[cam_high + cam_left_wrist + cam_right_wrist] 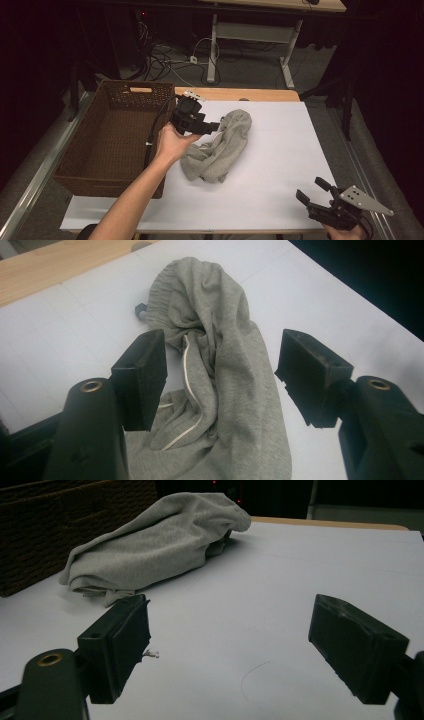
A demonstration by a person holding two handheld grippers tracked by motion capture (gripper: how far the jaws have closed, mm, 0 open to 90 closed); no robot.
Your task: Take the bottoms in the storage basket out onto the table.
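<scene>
Two tongs in play. Left tongs (212,125) hang over the upper end of the grey garment (220,147), jaws spread wide with nothing pinched, cloth showing between them in the left gripper view. Right tongs (314,192) sit near the worktop's (280,150) 5 o'clock corner, jaws apart too, gripping nothing. Garment lies crumpled around the middle of the white sheet, and the brown wicker basket (112,145) is at its 9 o'clock.
</scene>
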